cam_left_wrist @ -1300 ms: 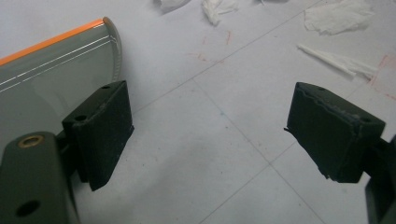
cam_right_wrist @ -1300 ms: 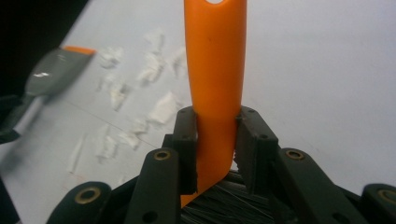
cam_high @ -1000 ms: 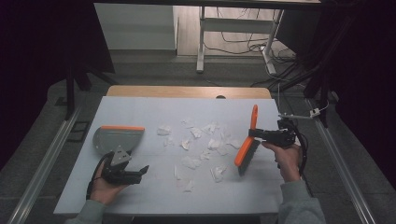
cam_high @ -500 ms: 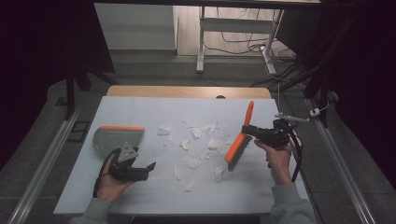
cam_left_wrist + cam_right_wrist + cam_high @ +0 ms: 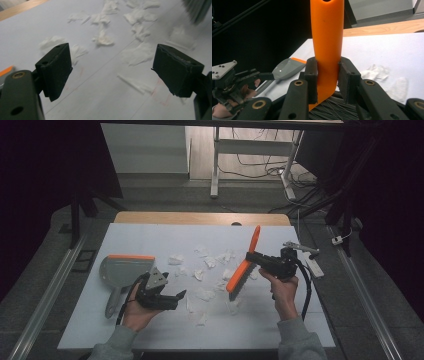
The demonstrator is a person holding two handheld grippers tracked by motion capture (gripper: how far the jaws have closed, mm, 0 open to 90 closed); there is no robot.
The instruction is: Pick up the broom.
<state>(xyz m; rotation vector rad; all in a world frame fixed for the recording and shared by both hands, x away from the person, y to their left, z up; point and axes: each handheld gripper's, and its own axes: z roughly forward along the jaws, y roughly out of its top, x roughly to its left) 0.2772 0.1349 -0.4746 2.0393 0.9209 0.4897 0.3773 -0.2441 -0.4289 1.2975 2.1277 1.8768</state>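
Note:
My right gripper [image 5: 253, 258] is shut on the handle of an orange hand brush [image 5: 243, 270], held tilted with its dark bristles down over the scraps. In the right gripper view both pads [image 5: 311, 77] press the orange handle [image 5: 327, 37]. Torn white paper scraps [image 5: 210, 265] lie scattered across the middle of the white table [image 5: 150, 240]. A grey dustpan [image 5: 122, 270] with an orange edge lies at the left. My left gripper [image 5: 176, 298] hovers just right of it, open and empty, its jaws [image 5: 112, 70] wide apart over scraps [image 5: 102, 40].
Dark floor and rails surround the table on all sides. A wooden strip [image 5: 200, 218] runs along the table's far edge. A small white device [image 5: 312, 265] lies near the right edge. Desk legs and cables [image 5: 260, 165] stand beyond the table.
My right gripper has carried the brush leftward toward the scraps. My left gripper has moved right and slightly up, away from the dustpan handle, still open.

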